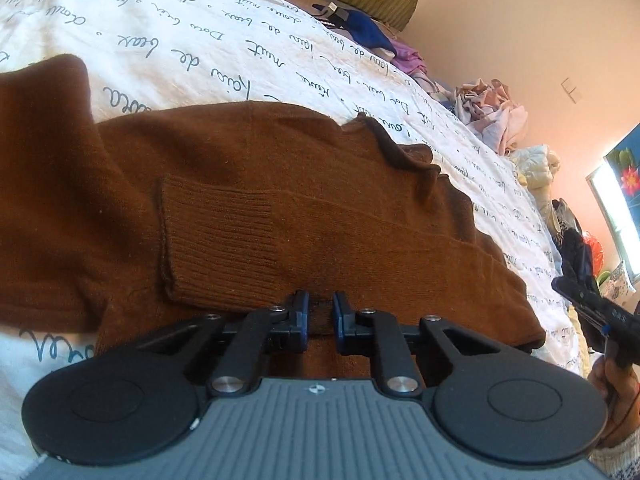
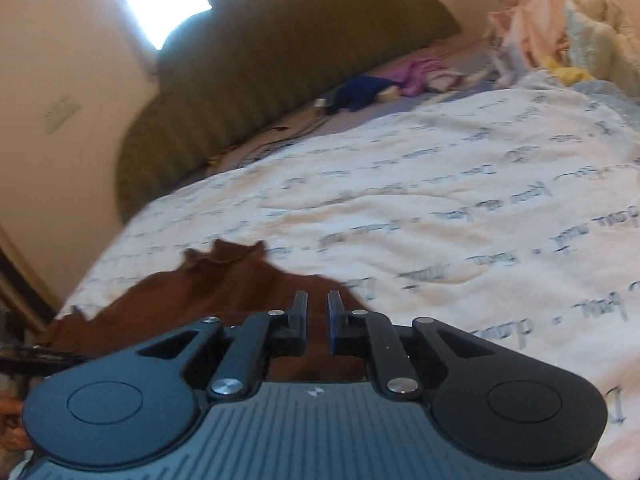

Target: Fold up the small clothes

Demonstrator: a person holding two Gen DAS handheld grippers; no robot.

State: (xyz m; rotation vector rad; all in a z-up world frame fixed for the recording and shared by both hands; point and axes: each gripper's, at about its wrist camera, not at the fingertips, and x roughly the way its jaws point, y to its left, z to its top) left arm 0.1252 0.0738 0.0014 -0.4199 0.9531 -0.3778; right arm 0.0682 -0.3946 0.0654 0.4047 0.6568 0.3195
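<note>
A brown knit sweater (image 1: 248, 200) lies flat on the white bedspread with script writing (image 1: 192, 40), one ribbed sleeve cuff (image 1: 216, 240) folded over its body. My left gripper (image 1: 320, 312) sits low over the sweater's near edge, jaws slightly apart with brown fabric between them. The right gripper shows at the left wrist view's right edge (image 1: 592, 304). In the right wrist view my right gripper (image 2: 317, 320) hovers over the sweater's edge (image 2: 224, 280), jaws narrowly apart, brown cloth in the gap; whether it grips is unclear.
An olive cushion (image 2: 280, 52) lines the far side of the bed. Blue (image 2: 360, 94) and purple clothes (image 2: 416, 72) lie by it. A pile of pale laundry (image 1: 496, 116) sits at the bed's far corner; it also shows in the right wrist view (image 2: 560, 32).
</note>
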